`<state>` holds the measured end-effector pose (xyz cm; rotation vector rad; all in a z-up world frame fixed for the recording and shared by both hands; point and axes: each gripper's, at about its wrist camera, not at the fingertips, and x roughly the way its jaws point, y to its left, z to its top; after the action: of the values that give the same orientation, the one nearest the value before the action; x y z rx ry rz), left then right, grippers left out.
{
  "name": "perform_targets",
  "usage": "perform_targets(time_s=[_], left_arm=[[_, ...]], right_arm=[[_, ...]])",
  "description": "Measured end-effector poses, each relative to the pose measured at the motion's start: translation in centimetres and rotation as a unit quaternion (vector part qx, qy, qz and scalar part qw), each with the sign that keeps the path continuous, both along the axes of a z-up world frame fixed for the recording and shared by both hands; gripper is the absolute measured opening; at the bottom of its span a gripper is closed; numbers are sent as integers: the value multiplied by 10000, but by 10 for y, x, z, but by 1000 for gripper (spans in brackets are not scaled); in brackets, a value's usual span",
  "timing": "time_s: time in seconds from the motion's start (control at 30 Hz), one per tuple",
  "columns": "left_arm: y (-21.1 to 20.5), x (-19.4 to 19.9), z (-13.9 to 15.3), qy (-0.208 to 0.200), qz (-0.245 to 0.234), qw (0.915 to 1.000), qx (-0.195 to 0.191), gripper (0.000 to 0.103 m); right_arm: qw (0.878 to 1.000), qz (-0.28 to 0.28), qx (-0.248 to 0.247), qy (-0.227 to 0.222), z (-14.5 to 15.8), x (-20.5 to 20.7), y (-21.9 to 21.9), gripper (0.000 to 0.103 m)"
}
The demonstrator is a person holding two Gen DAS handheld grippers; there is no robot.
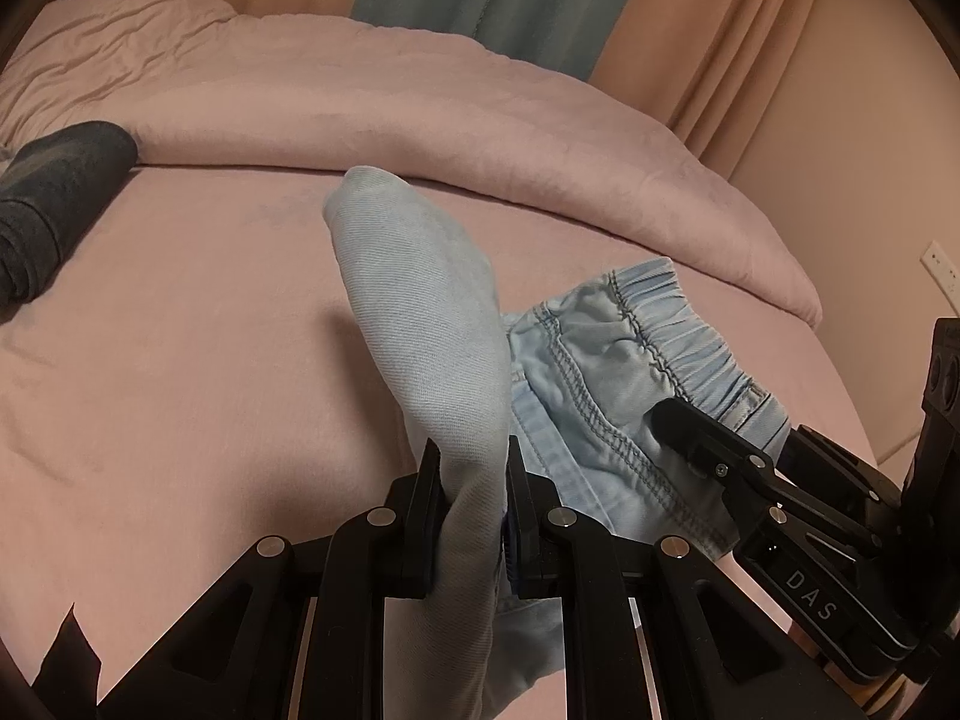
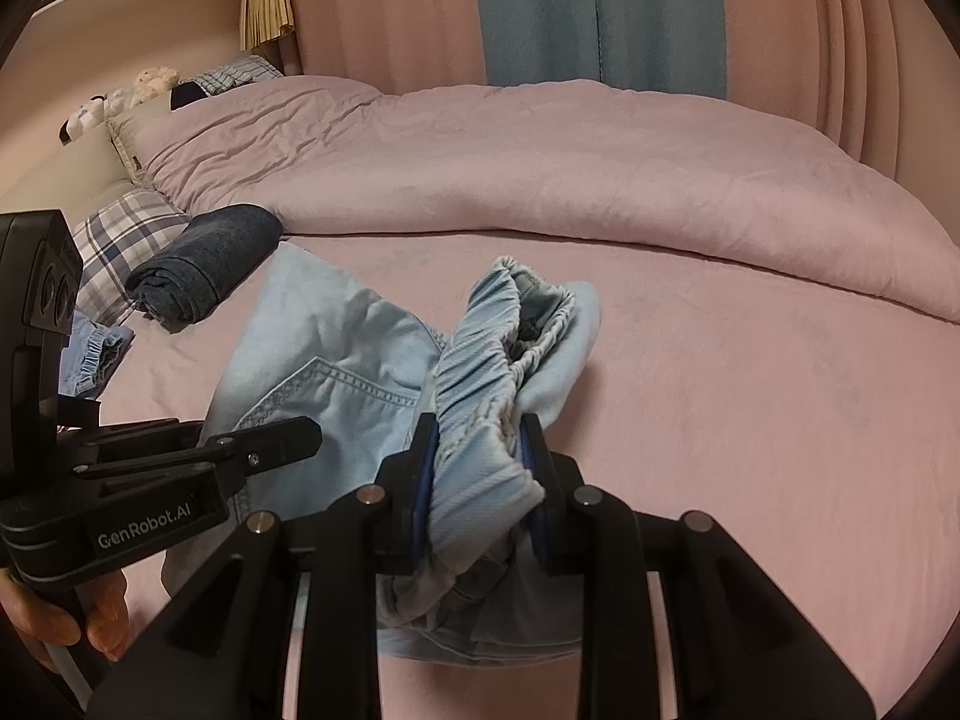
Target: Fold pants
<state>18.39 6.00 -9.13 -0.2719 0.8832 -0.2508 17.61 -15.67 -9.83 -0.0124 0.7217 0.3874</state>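
Note:
Light blue denim pants (image 1: pixel 576 372) lie on the pink bed and are lifted at two places. My left gripper (image 1: pixel 471 480) is shut on a fold of the pant fabric (image 1: pixel 420 312) that stands up between its fingers. My right gripper (image 2: pixel 480 456) is shut on the bunched elastic waistband (image 2: pixel 510 324). The rest of the pants (image 2: pixel 324 354), with a stitched pocket, hangs to the left in the right wrist view. The right gripper (image 1: pixel 678 420) shows at the waistband in the left wrist view. The left gripper (image 2: pixel 300 432) shows at the left in the right wrist view.
A folded dark denim garment (image 2: pixel 210 258) lies at the left on the bed sheet (image 2: pixel 750 420), also in the left wrist view (image 1: pixel 54 192). A rumpled pink duvet (image 2: pixel 510 168) lies behind. A plaid pillow (image 2: pixel 120 228) and another blue garment (image 2: pixel 96 348) lie at far left.

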Motion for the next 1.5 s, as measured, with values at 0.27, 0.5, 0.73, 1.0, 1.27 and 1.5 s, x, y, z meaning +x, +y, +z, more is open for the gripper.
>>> perform_targets(time_s=[0.27,0.5,0.73,1.0,1.27,1.5], left_arm=[[1,1,-3,34,19,10000,24,14],[2,3,-3,37,12,10000,35,14],[3,3,-4,56,10,10000,68,14],[3,4,-8,92,41,9998,152,14],[9,4,-12,142,116,9996,222,13],[10,6,-15,212,174,9993,272,13]], right_arm=[[10000,-13,-3,60,-4,2,-1,26],[9999,-31,3,102,-6,4,-1,26],[9999,-40,0,112,-7,5,-1,26],[9998,-89,22,187,-11,7,-4,27],[9995,-159,50,264,-16,7,-8,27],[9991,-211,81,353,-21,11,-14,27]])
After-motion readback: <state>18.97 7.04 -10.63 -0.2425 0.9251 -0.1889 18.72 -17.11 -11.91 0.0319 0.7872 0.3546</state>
